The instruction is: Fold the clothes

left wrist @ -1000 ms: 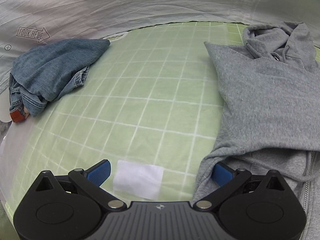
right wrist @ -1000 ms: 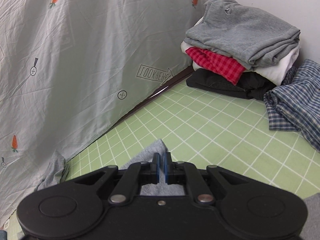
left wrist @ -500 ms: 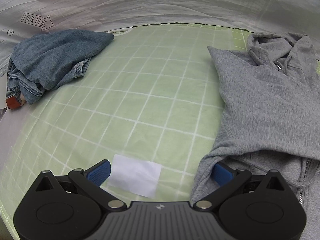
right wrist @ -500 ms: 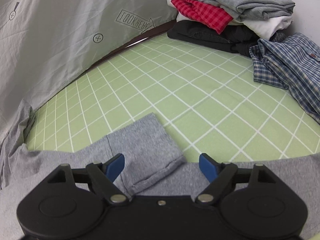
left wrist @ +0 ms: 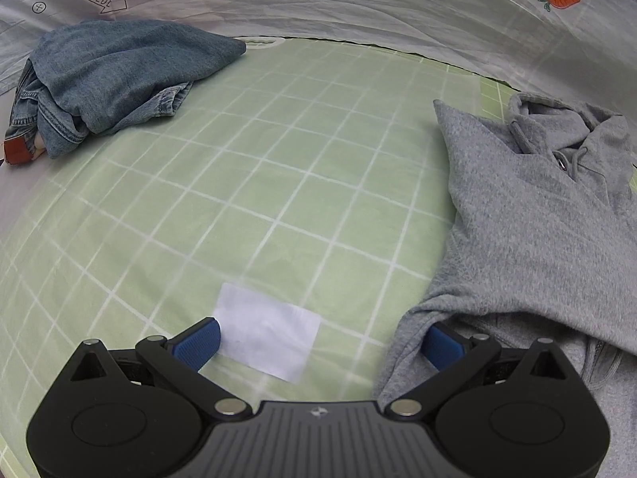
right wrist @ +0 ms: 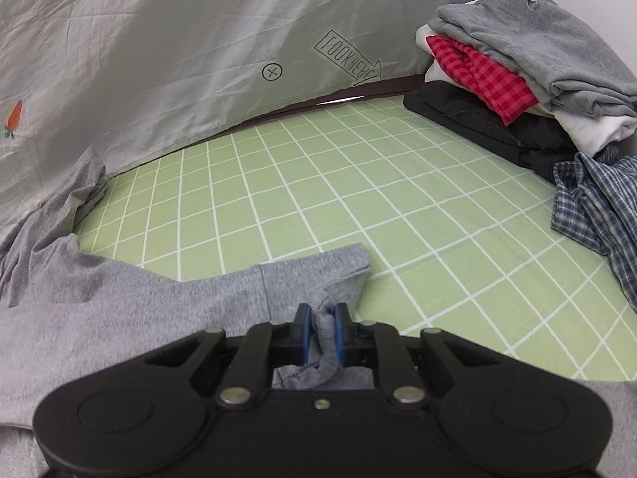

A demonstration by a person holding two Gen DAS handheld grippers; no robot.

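A grey zip hoodie (left wrist: 537,239) lies spread on the green checked mat (left wrist: 278,183), at the right of the left wrist view. My left gripper (left wrist: 320,344) stands open low over the mat. Its right pad (left wrist: 444,346) sits at the hoodie's folded edge, its left pad (left wrist: 197,342) over bare mat, and nothing is pinched. In the right wrist view the hoodie's sleeve (right wrist: 310,275) lies across the mat (right wrist: 318,183). My right gripper (right wrist: 318,330) is closing, with a bunch of the sleeve's cuff pressed between its blue pads.
A crumpled denim garment (left wrist: 119,67) lies at the mat's far left, a white patch (left wrist: 266,334) by the left gripper. A stack of folded clothes (right wrist: 517,59) and a blue plaid shirt (right wrist: 597,207) sit at the right. A grey printed sheet (right wrist: 159,59) hangs behind.
My right gripper opened wide over the sleeve's end, sank, and closed on the cuff. The left gripper stayed open in place and rolled a little.
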